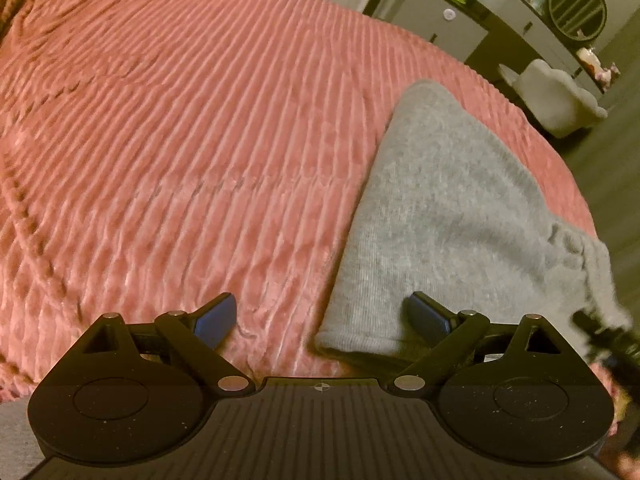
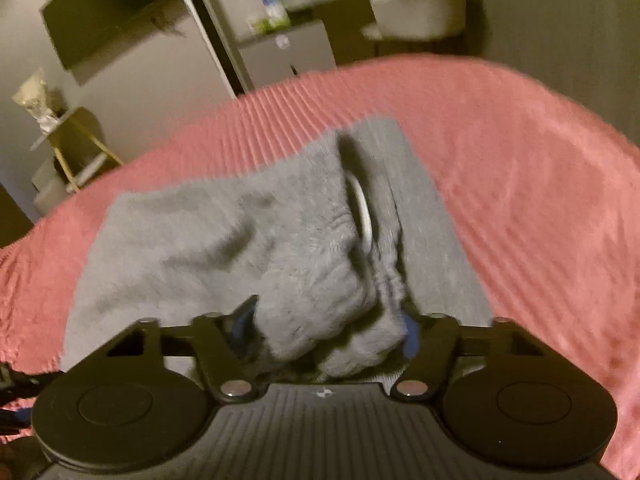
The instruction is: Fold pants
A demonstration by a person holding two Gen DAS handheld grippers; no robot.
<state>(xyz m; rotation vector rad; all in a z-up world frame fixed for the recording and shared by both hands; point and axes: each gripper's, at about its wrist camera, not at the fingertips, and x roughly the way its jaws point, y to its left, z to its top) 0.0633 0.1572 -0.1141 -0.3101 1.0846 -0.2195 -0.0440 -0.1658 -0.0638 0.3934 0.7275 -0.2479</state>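
Observation:
Grey sweatpants (image 1: pixel 440 208) lie folded into a long strip on the pink ribbed bedspread (image 1: pixel 180 120), near the bed's right edge. My left gripper (image 1: pixel 322 316) hovers open over the strip's near corner. Its right finger (image 1: pixel 428 316) is above the cloth and its left finger (image 1: pixel 216 316) is above the bedspread; neither pad presses. In the right wrist view, the pants (image 2: pixel 224 240) are bunched at the waistband, and a white loop (image 2: pixel 362 208) shows inside. My right gripper (image 2: pixel 328 332) is shut on that bunch, which fills the gap between the fingers and looks slightly lifted.
The bedspread (image 2: pixel 540 180) stretches wide to the left and far side. Beyond the bed's far right edge stand a white fluffy chair (image 1: pixel 560 104), a grey dresser (image 1: pixel 480 12) with small items and a round mirror (image 1: pixel 576 4). A gold side table (image 2: pixel 76 136) stands at the left.

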